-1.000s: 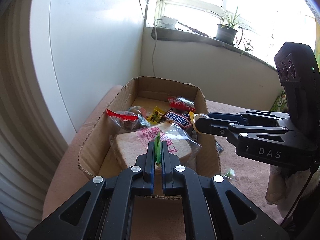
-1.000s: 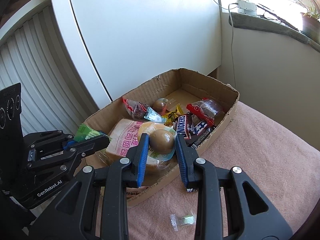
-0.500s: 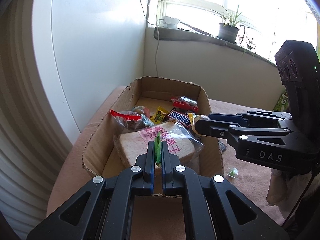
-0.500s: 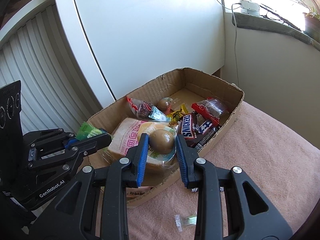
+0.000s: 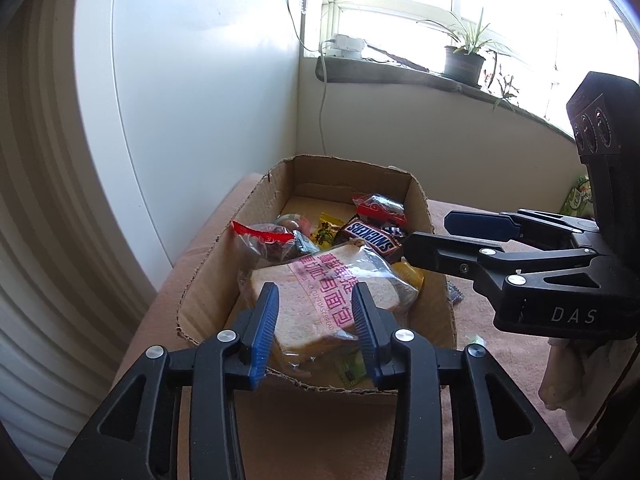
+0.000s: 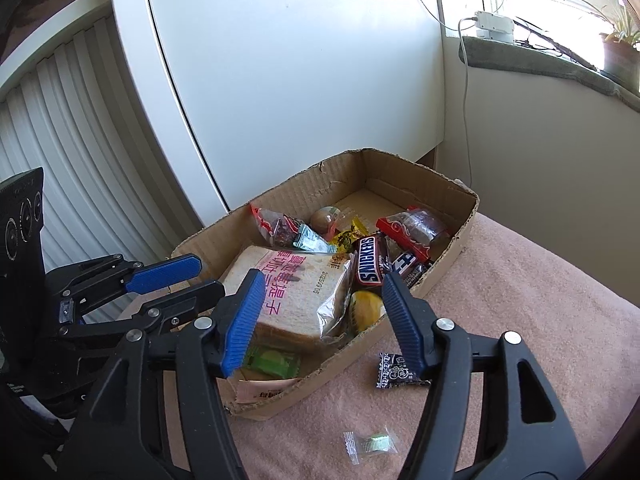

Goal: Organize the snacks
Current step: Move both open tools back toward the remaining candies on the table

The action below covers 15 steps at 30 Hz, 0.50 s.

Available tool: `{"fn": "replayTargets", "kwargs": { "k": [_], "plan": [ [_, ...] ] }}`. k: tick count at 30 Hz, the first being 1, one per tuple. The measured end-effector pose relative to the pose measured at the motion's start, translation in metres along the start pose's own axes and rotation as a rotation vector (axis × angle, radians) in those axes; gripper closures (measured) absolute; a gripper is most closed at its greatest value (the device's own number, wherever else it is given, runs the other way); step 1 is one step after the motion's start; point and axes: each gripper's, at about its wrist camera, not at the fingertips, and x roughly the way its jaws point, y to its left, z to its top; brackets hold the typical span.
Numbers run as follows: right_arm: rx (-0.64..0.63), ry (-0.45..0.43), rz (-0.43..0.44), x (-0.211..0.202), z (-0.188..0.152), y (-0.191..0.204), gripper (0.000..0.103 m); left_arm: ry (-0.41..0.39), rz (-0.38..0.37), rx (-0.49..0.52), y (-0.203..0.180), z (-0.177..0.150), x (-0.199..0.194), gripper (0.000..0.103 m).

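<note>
Corrugated cardboard box (image 6: 460, 240) of crinkly snack wrappers (image 6: 372, 264)

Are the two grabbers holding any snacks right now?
No. The left gripper and right gripper are both opening over the cardboard box, with nothing pinched between their blue pads. The green packet lies loose in the box.

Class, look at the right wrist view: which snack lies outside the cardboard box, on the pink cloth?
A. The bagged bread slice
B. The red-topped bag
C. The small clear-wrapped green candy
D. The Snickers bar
C: the small clear-wrapped green candy lies on the pink cloth, in front of the cardboard box.
</note>
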Motion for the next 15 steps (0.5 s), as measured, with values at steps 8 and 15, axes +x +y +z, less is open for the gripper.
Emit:
{"fn": "replayTargets", "kwargs": {
  "k": [8, 15],
  "plan": [
    [0.011, -0.033, -0.03, -0.011, 0.004, -0.005, 0.017, -0.008, 0.019, 0.001, -0.003, -0.001, -0.004, 0.051],
    [0.019, -0.048, -0.049, -0.019, 0.006, -0.011, 0.015, -0.013, 0.023, 0.017, -0.011, -0.001, -0.007, 0.049]
  ]
}}
